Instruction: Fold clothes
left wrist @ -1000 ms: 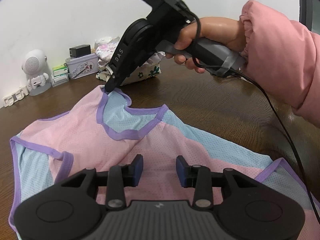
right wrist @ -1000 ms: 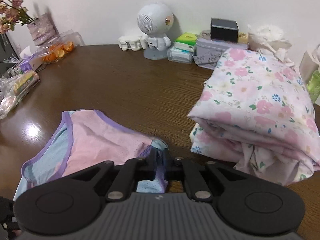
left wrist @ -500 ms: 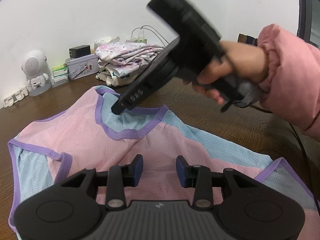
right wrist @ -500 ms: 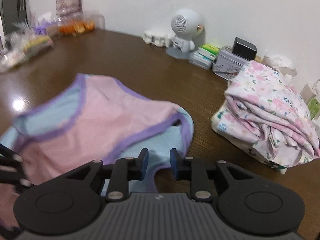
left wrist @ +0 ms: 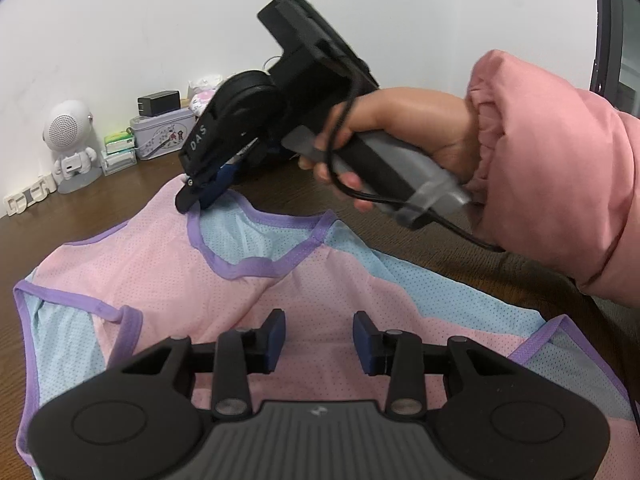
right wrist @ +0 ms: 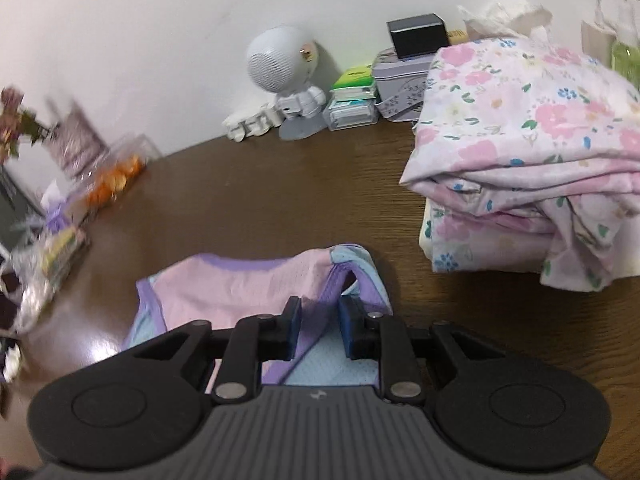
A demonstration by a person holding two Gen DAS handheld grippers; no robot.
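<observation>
Now right claw (right wrist: 319, 322) closing around vest (left wrist: 168, 280) strap.

Vest (left wrist: 280, 300) on table (right wrist: 260, 184), folded pile (right wrist: 532, 140) right.

The left gripper (left wrist: 319, 336) hangs tilted downward, its blue pads well apart with nothing pinched between them. The right gripper (right wrist: 319, 322), seen from the left camera (left wrist: 200, 196), slants down too, held by a hand (left wrist: 404, 136) in a pink sleeve (left wrist: 560, 184). Its jaws are closing, with cloth between the pads (right wrist: 294, 320).
</observation>
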